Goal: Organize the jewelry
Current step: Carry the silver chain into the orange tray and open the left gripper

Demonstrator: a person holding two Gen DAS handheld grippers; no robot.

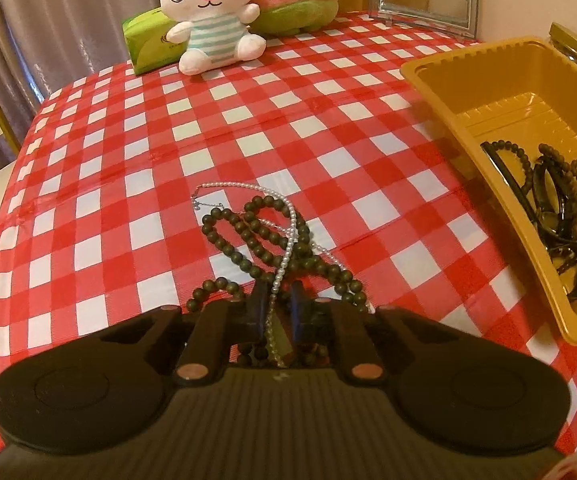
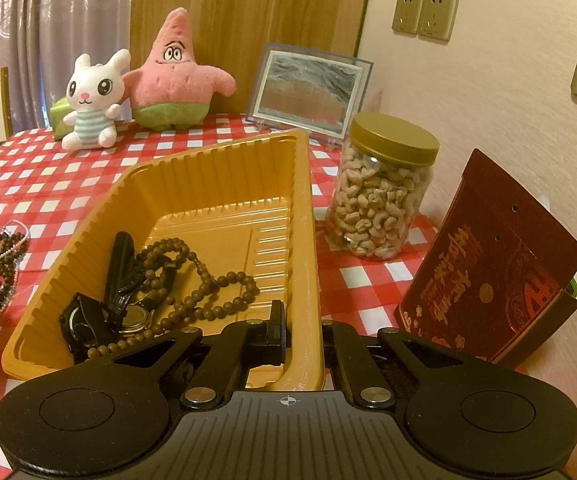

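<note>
Pearl strand clamped in down-tilted left gripper jaws; right gripper jaws clamp tray wall.

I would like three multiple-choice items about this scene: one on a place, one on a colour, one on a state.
1. Where does the cashew jar stand?
A. inside the tray
B. on the cloth beside the tray
C. on a chair

2. What colour is the tray?
A. blue
B. white
C. yellow

3. What does the right gripper do?
A. clamps the tray's wall
B. hangs open
C. holds a watch

Key: 1 B, the jar stands outside the rim; 2 C, its ribbed walls are yellow; 3 A, the tray's wall runs between the closed jaws.
</note>
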